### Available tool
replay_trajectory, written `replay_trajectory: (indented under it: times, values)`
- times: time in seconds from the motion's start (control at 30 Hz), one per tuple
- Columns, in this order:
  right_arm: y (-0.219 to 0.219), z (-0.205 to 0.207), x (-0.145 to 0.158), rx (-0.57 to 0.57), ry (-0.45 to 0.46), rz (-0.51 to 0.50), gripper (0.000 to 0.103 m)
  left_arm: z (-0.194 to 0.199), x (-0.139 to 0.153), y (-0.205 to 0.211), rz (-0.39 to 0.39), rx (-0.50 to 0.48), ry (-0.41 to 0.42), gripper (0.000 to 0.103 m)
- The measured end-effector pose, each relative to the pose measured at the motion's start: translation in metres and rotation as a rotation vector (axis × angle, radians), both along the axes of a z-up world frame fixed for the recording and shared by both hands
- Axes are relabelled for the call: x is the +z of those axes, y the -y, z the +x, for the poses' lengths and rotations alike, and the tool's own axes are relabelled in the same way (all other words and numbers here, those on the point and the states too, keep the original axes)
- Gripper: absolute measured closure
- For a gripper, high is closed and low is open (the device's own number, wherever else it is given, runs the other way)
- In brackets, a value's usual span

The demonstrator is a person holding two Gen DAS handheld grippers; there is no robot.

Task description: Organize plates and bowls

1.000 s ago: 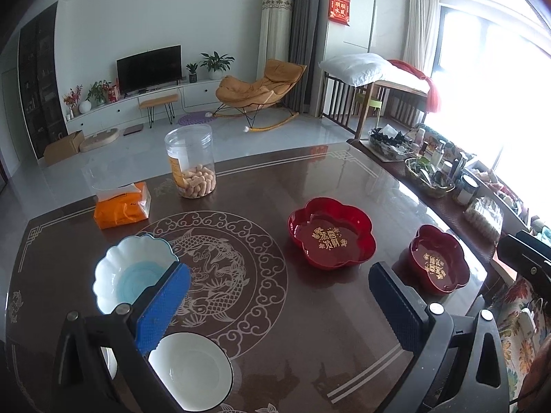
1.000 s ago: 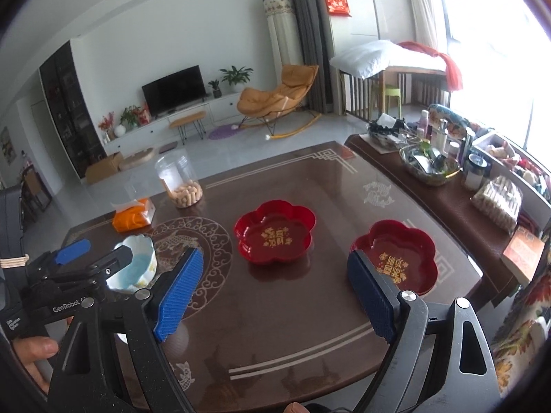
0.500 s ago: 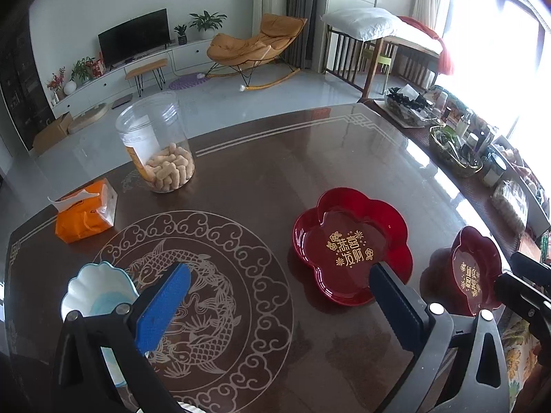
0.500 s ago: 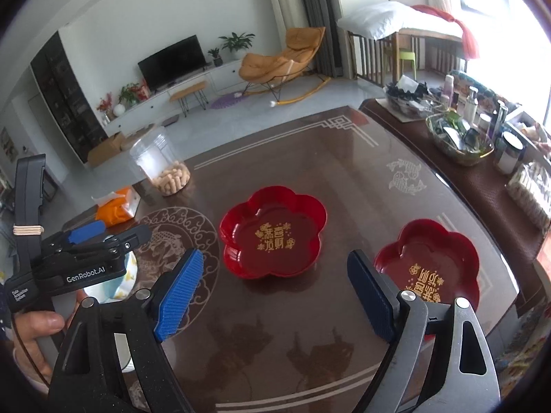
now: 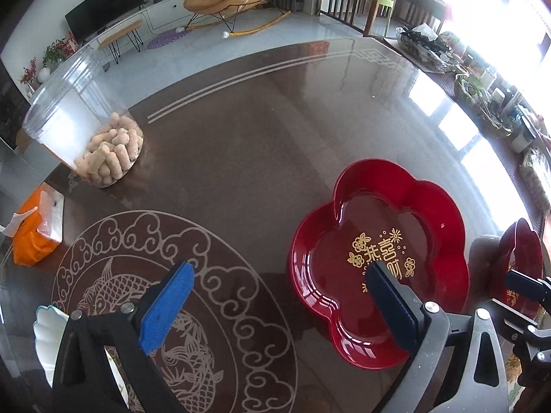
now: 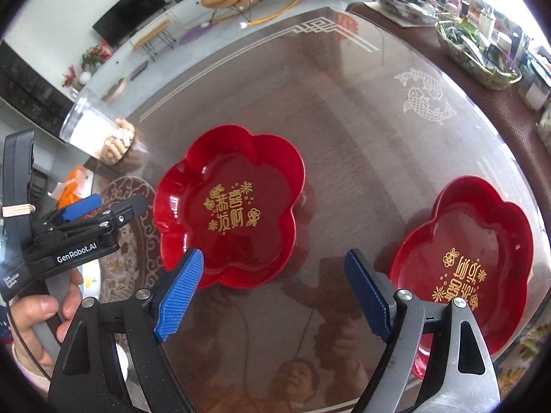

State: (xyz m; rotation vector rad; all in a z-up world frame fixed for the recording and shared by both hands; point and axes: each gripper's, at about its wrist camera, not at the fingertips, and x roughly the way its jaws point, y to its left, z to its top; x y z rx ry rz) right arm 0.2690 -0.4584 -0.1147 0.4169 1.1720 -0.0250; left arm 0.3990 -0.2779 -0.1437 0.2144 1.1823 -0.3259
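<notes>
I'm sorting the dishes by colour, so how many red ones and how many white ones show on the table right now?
Red plates: 2
White bowls: 2, one scalloped, one plain at the frame's bottom edge
Total: 4

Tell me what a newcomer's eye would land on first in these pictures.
Two glossy red flower-shaped plates with gold lettering stand out on the dark table: one plate mid-table, the other plate near the right edge. Next come the blue-padded grippers in the foreground, the left gripper closing on nothing and the right gripper open and empty.
</notes>
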Motion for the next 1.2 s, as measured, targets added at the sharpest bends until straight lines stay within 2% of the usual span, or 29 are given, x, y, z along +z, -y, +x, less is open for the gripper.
replay_trajectory:
  times: [0.17,0.37,0.47,0.5,0.53,0.57,0.6,0.67,0.73,0.97,1.2]
  values:
    - [0.001,0.007,-0.016,0.002,-0.019,-0.018,0.017,0.014,-0.015,0.003,-0.003,-0.004,-0.02,0.011]
    - [0.006,0.011,-0.029,0.005,-0.026,0.001,0.018,0.022,-0.035,0.006,-0.018,-0.008,-0.06,0.025]
    - [0.002,0.015,-0.036,0.015,-0.032,-0.004,0.019,0.026,-0.043,0.007,-0.038,-0.002,-0.087,0.043]
    - [0.001,0.016,-0.038,0.018,-0.034,-0.005,0.022,0.028,-0.046,0.007,-0.045,0.001,-0.097,0.054]
    - [0.0,0.017,-0.04,0.022,-0.037,-0.002,0.036,0.029,-0.049,0.008,-0.05,0.002,-0.107,0.063]
    - [0.001,0.019,-0.043,0.027,-0.042,0.009,0.059,0.029,-0.053,0.008,-0.055,0.003,-0.119,0.065]
    - [0.001,0.02,-0.046,0.029,-0.051,0.018,0.077,0.029,-0.053,0.008,-0.075,0.007,-0.113,0.068]
    - [0.0,0.02,-0.052,0.027,-0.068,0.013,0.087,0.029,-0.052,0.007,-0.097,0.016,-0.117,0.075]
    - [0.001,0.018,-0.052,0.022,-0.056,0.02,0.089,0.027,-0.049,0.007,-0.103,0.018,-0.112,0.087]
    - [-0.004,0.006,-0.033,0.036,-0.008,-0.001,0.089,0.011,-0.03,-0.006,-0.138,0.02,-0.083,0.088]
    - [0.01,-0.018,-0.001,0.024,0.042,0.031,0.089,-0.02,0.015,0.007,-0.152,-0.023,-0.037,0.088]
